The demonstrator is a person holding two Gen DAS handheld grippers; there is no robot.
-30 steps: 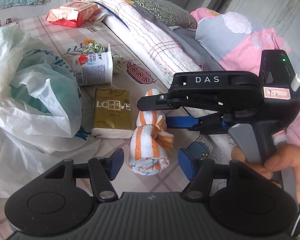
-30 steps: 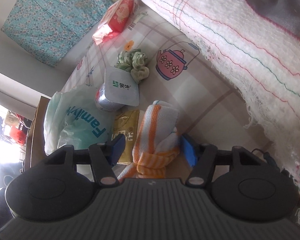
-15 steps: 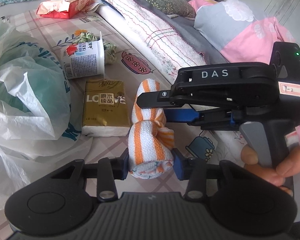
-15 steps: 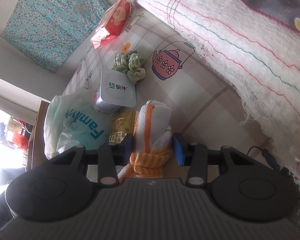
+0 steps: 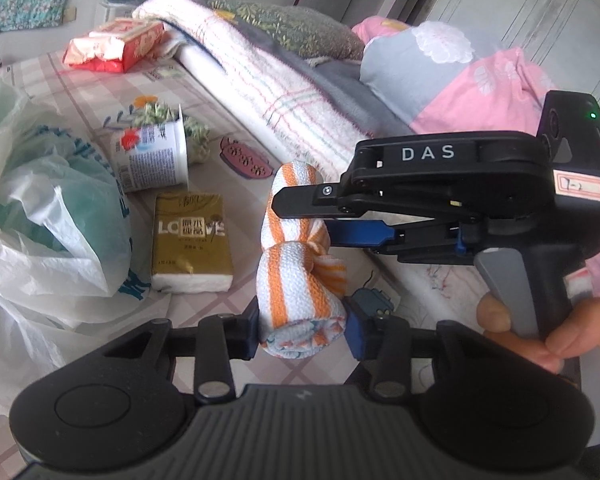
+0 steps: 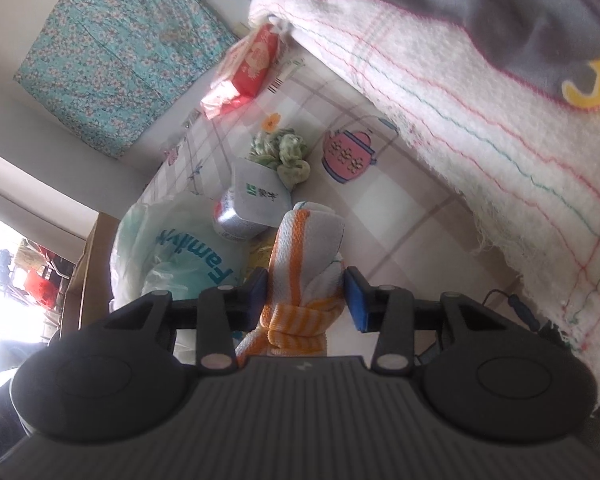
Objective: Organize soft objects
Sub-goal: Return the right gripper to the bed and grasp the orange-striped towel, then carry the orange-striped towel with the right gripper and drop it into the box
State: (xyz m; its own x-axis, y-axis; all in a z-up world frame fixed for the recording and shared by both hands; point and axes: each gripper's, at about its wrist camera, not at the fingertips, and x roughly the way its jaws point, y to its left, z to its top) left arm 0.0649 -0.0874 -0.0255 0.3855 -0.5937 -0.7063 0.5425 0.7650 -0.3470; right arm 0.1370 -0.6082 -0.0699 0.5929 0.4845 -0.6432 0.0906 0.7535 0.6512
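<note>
An orange-and-white striped knotted towel [image 5: 296, 280] is held between both grippers above the checked tablecloth [image 5: 100, 92]. My left gripper [image 5: 302, 330] is shut on its near end. My right gripper [image 6: 305, 292] is shut on the towel [image 6: 304, 256] near the knot; it shows in the left wrist view [image 5: 308, 220] reaching in from the right. A green scrunchie [image 6: 284, 152] lies further back beside a yoghurt cup [image 5: 152, 158].
A gold tissue pack [image 5: 190, 242] lies left of the towel. A white and green plastic bag [image 5: 40, 208] fills the left side. A red wet-wipe pack [image 5: 112, 44] lies at the back. Folded blankets [image 5: 260, 80] and pink bedding [image 5: 480, 84] lie along the right.
Both grippers closed from open onto the striped towel. The towel has risen slightly off the tablecloth and the views have shifted upward.
</note>
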